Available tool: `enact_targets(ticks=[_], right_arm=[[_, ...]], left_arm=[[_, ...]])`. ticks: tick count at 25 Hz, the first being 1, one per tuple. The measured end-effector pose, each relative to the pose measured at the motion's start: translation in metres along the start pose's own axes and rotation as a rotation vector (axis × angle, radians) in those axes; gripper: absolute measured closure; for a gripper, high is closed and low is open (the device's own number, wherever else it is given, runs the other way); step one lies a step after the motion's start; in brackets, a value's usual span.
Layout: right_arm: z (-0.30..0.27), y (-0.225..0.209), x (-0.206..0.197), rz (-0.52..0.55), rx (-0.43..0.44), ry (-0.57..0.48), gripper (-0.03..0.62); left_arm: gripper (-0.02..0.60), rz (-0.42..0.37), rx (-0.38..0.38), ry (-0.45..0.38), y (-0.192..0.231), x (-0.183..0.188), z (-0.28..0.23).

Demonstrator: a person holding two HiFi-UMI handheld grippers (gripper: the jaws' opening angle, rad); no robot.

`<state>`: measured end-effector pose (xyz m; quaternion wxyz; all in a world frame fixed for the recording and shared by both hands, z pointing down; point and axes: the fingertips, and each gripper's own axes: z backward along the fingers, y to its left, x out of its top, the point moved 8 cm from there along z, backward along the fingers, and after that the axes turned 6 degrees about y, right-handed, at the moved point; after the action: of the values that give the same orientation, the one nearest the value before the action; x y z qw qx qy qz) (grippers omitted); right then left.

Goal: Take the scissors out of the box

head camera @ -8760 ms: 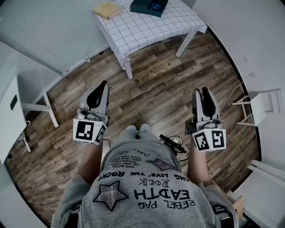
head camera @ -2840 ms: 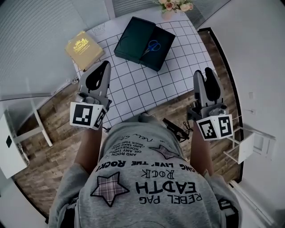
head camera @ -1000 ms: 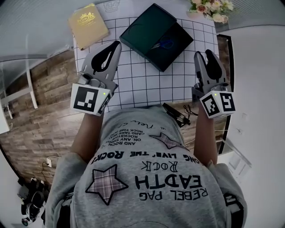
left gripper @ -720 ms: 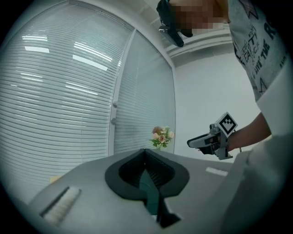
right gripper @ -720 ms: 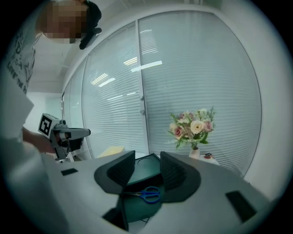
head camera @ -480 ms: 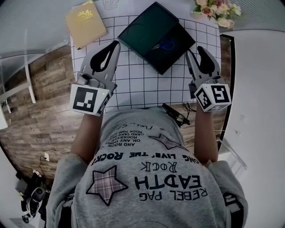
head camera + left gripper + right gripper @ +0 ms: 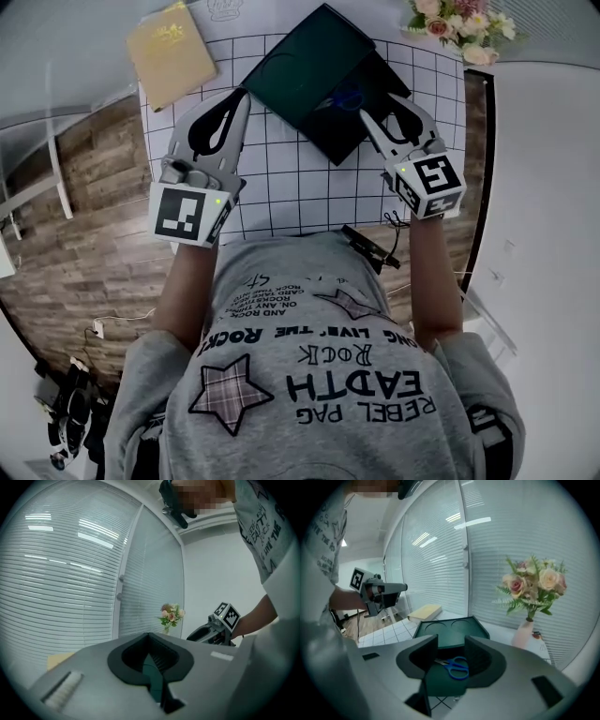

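Observation:
A dark green box (image 7: 300, 70) lies open on the grid-cloth table (image 7: 309, 187), its lid folded back toward the far side. Blue-handled scissors (image 7: 347, 96) rest in the box's base, and the right gripper view shows these scissors (image 7: 457, 666) between and beyond the jaws. My right gripper (image 7: 384, 108) is open, hovering at the box's near right corner just short of the scissors. My left gripper (image 7: 240, 96) is shut and empty, held over the cloth at the box's left edge. In the left gripper view only a green sliver shows past the left gripper (image 7: 150, 637).
A yellow book (image 7: 173, 56) lies at the table's far left corner. A vase of flowers (image 7: 459, 23) stands at the far right, close behind the box (image 7: 450, 630) in the right gripper view. Window blinds back the table. Wood floor lies to the left.
The person has walked up to the table. In the last second my right gripper swung forward and left toward the box and its jaws spread open. The left gripper barely moved.

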<state>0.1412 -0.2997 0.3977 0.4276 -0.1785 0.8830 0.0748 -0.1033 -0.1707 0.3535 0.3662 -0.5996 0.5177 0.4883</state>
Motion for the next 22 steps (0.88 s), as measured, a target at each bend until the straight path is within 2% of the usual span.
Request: enact_targets(ticks=[4,10,22], right_arm=[[-0.016,-0.002,-0.009,0.053,0.047,0.089,0.441],[-0.042,-0.008,-0.015,0.148,0.132,0.235,0.435],[-0.095,-0.016,-0.033,0.503,0.236,0.510,0.430]], left_arm=[[0.572,0.021,-0.006,0.043,-0.003,-0.005,-0.008],[0.572,0.042,-0.018,0.052,-0.002,-0.010,-0.020],[0.572,0.063,0.000,0.079,0.005,-0.033,-0.026]])
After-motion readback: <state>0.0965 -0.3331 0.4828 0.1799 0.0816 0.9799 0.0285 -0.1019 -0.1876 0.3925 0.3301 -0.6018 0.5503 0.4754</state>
